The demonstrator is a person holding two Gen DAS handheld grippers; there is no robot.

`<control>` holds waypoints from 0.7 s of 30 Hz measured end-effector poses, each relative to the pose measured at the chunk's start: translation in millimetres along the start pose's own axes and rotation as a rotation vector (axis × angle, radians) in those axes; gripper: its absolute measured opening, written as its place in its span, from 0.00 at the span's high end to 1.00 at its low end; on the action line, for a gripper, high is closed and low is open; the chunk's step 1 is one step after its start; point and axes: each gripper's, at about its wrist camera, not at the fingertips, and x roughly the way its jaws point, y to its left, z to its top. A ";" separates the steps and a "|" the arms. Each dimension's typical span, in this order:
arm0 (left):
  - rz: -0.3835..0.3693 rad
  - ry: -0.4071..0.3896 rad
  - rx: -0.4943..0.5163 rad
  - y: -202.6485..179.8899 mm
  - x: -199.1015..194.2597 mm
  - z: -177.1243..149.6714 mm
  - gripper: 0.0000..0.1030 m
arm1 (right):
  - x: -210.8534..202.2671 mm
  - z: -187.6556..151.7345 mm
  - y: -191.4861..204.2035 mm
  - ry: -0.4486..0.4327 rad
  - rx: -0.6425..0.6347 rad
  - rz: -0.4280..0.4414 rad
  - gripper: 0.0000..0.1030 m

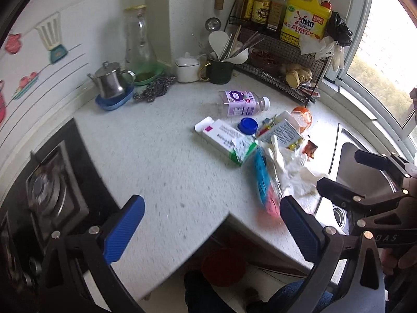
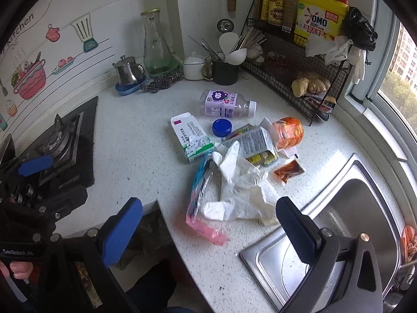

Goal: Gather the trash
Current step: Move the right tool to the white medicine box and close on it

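Nothing looks collected yet: both pairs of tongs hang over the near edge of the speckled white worktop [image 2: 135, 161] with their blue-padded fingers spread wide and nothing between them. The left tongs [image 1: 208, 224] sit in front of the gas hob, and the right tongs [image 2: 208, 229] hover over the corner by the steel sink [image 2: 346, 208], just short of the litter. The whole pile lies on the worktop between hob and sink, and I judge every piece is left to be picked up. Nearest is a crumpled pink-and-blue plastic wrapper [image 2: 200, 208], with a limp white disposable glove [image 2: 239, 182] draped partly over it. Just beyond lie a small red-brown sauce sachet [image 2: 288, 172], an opened white-and-green carton [image 2: 192, 138] and a torn grey printed box [image 2: 255, 140] holding yellow packets. Past those sit a round blue screw cap [image 2: 221, 127] and a squashed clear orange plastic cup [image 2: 289, 131] on its side. Farthest is a clear bottle with a purple label [image 2: 226, 104], lying flat and capless. On the floor below the worktop's edge, the left view shows a blurred red bucket-like thing [image 1: 224, 266], possibly the bin, though I cannot tell. The glove and wrapper look the likeliest first grab, being closest to the right tongs.
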 end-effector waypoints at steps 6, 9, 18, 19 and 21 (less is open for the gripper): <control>-0.040 0.062 0.057 38.5 47.2 50.7 0.00 | 47.4 49.7 15.9 0.044 0.011 -0.026 0.00; -0.067 0.101 0.062 57.4 73.2 69.5 0.00 | 73.8 68.9 21.6 0.074 0.008 -0.034 0.00; -0.101 0.218 0.121 91.3 150.2 95.7 0.00 | 159.1 91.3 29.5 0.218 0.012 -0.024 0.00; -0.104 0.229 0.130 94.0 158.0 96.1 0.00 | 168.2 91.0 29.1 0.236 0.016 -0.024 0.00; -0.116 0.256 0.137 97.5 173.5 94.9 0.00 | 183.8 90.5 28.8 0.267 0.019 -0.022 0.00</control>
